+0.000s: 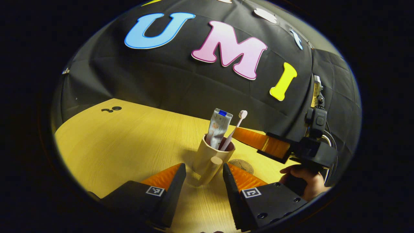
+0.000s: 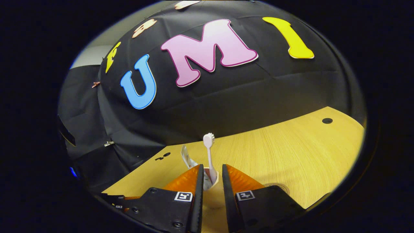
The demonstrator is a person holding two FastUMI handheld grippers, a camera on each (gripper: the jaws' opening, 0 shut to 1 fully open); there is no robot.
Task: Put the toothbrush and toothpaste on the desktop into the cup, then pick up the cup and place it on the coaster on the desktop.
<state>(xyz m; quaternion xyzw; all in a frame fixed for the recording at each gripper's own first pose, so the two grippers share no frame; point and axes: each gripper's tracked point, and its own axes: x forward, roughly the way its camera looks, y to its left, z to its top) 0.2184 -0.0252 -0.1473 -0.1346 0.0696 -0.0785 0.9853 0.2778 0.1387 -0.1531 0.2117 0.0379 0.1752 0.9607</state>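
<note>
the left hand-held gripper (image 1: 204,173) gapes empty around the cup (image 1: 212,156) handle, toothbrush (image 1: 234,128) inside.

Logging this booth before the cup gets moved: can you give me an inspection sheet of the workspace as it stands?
Surface: light wood desktop, small dark holes near its far edge.
Job's things: cup upright with its handle toward the left gripper; toothpaste and toothbrush stand inside it; coaster lies just beside the cup, cup not on it.
Clutter: nothing seen.
Grippers: left gripper open, fingers either side of the cup handle, not pressing; right gripper narrowly parted at the cup's rim, grip unclear.
Cables: wires behind the right gripper's body.
Surroundings: black cloth wall.
</note>
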